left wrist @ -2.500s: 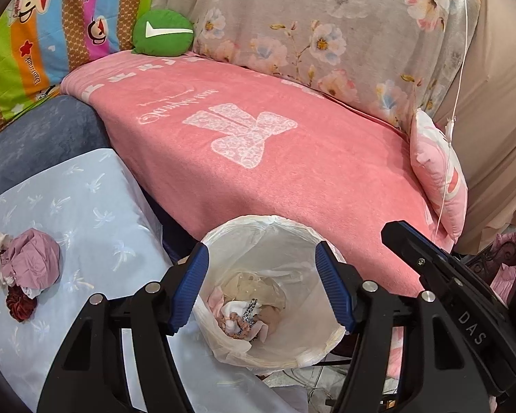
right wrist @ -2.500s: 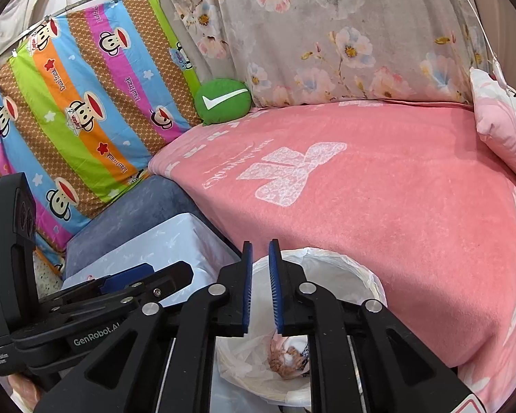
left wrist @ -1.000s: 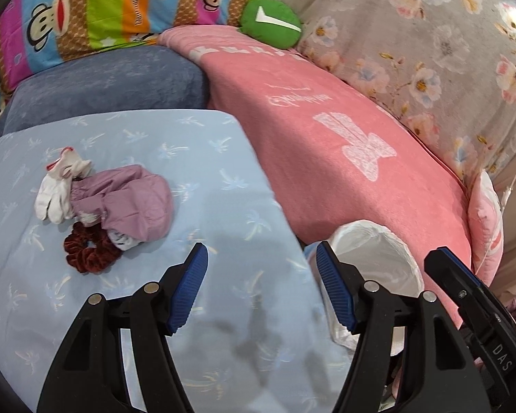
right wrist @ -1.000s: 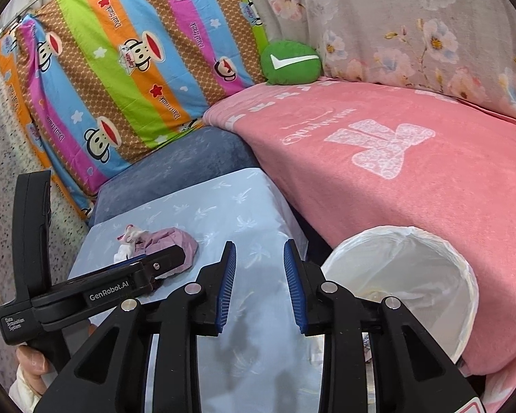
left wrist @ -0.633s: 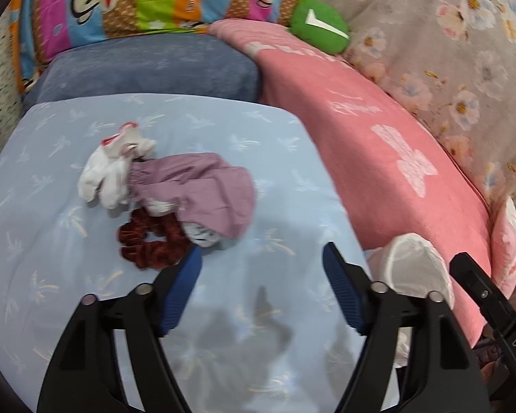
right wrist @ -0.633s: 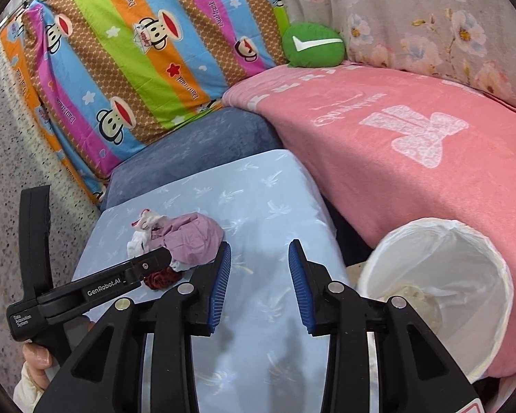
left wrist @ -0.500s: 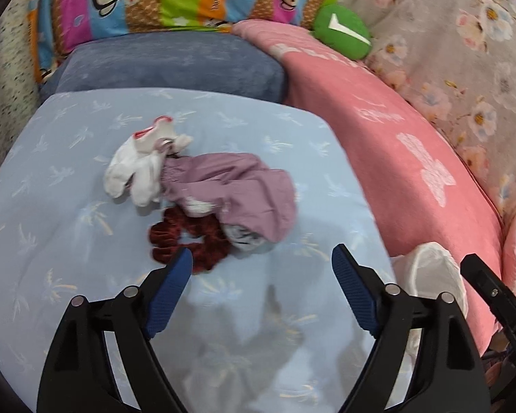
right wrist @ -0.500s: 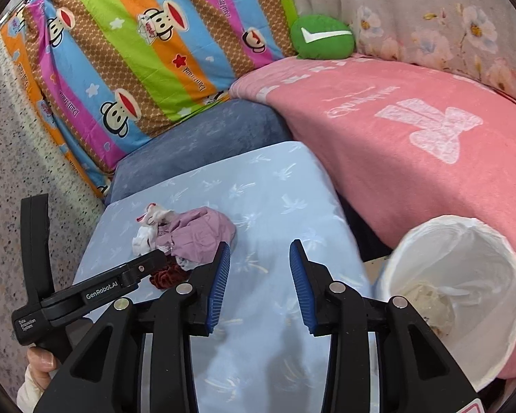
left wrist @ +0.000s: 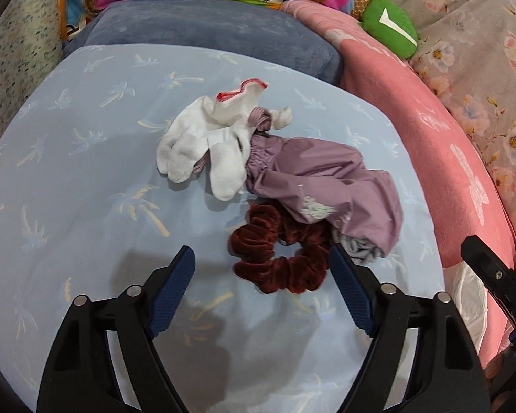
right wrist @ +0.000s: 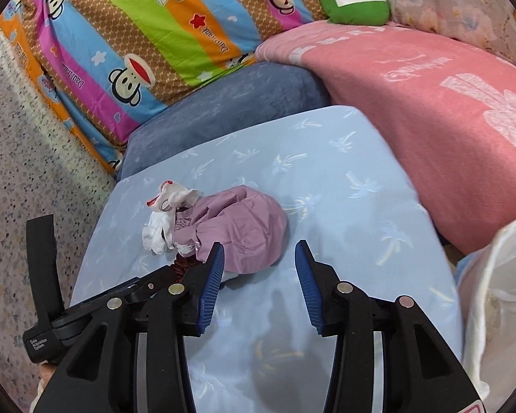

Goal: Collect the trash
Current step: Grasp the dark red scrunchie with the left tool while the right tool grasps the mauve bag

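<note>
Two released hand-held grippers: left hand-held gripper (left wrist: 259,266), just opened then narrowing, nearer, straddles dark-red scrunchie (left wrist: 278,251); right hand-held gripper (right wrist: 256,258), opening, near purple cloth (right wrist: 240,230)

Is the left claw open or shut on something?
Open: the left claw has bare pads, with the red scrunchie between them but ungripped.

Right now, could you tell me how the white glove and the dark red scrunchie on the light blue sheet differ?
The white glove is pale with a red-trimmed cuff, lying flat with fingers spread; the dark red scrunchie is a velvety, ruffled ring. The glove lies farther from the left hand-held gripper; the scrunchie lies just beyond its open jaws. Both touch the mauve sleeve cover.
</note>
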The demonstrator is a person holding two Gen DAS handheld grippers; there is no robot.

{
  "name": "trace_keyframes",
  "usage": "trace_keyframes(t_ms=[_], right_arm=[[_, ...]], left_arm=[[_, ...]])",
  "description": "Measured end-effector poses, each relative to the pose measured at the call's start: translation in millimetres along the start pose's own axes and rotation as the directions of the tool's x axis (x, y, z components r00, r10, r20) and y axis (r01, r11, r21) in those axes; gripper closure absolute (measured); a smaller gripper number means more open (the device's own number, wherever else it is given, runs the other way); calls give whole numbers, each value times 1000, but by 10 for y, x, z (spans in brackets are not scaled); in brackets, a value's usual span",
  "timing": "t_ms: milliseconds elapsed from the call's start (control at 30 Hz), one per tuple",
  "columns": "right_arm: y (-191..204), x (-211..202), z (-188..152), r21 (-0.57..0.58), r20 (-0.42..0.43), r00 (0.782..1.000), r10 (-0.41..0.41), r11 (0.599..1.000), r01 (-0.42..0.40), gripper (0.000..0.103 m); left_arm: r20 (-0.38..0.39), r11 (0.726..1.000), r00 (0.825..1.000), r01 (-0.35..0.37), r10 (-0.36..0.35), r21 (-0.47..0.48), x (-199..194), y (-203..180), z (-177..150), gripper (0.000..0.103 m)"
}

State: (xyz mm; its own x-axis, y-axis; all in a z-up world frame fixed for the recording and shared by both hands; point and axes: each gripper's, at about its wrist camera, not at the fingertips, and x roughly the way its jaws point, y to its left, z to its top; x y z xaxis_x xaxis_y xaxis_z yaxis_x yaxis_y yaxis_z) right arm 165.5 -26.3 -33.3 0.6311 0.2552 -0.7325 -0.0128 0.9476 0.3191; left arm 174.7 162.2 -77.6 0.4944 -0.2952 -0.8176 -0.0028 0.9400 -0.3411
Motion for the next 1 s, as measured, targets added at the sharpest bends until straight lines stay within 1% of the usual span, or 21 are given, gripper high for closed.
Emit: trace_keyframes(t_ms=[67,200,267,333,367,433,467,500,533,567,600,733,900,1000], right_arm=[[50,112,21,-7,-11,1000,-2,1000,2,60],[105,307,58,-18,-27,1000,-5,1000,4,60],[119,413,69,-16,-39,999,-11,1000,10,60],[106,498,55,-12,-51,999,-15,1000,14,60],[106,538,51,-11,-58,998,-16,1000,15,60],[100,618,34,-9,-74,997,-16,1000,15,61],[98,651,20,-10,-81,997,-15,1000,15,64],[96,675,6,-10,-87,996,-12,1000,12,70],[90,696,-7,-9,-93,996,-10,1000,9,74],[87,714,-19,-10,-101,995,-6,1000,5,85],[72,717,-35,-10,-106,994,-2,1000,1,93],[111,634,-31,-26,-91,996,-3,1000,1,99],[143,320,41,-36,-24,1000,6,999,-6,100],[122,76,106,-18,27,999,18,1000,-18,100]], left_arm=[[-14,1000,1000,4,-4,-1,58,30,11,37],[-33,1000,999,10,-10,9,136,42,18,46],[-45,1000,999,19,-18,14,172,38,17,56],[-56,999,998,27,-26,18,201,33,3,63],[-59,999,998,30,-28,21,210,34,-2,69],[-60,999,998,30,-29,27,217,27,-2,72],[-59,999,998,31,-29,31,216,22,-4,75],[-62,999,998,35,-33,34,217,21,-9,78],[-65,999,997,38,-35,35,221,21,-9,80],[-63,999,997,36,-33,36,216,20,-14,82],[-62,999,998,35,-33,40,215,7,-7,83],[-57,998,998,41,-39,39,171,-5,-18,85],[-25,998,999,49,-48,43,36,-94,3,86],[1,997,998,57,-57,55,-81,-167,18,86]])
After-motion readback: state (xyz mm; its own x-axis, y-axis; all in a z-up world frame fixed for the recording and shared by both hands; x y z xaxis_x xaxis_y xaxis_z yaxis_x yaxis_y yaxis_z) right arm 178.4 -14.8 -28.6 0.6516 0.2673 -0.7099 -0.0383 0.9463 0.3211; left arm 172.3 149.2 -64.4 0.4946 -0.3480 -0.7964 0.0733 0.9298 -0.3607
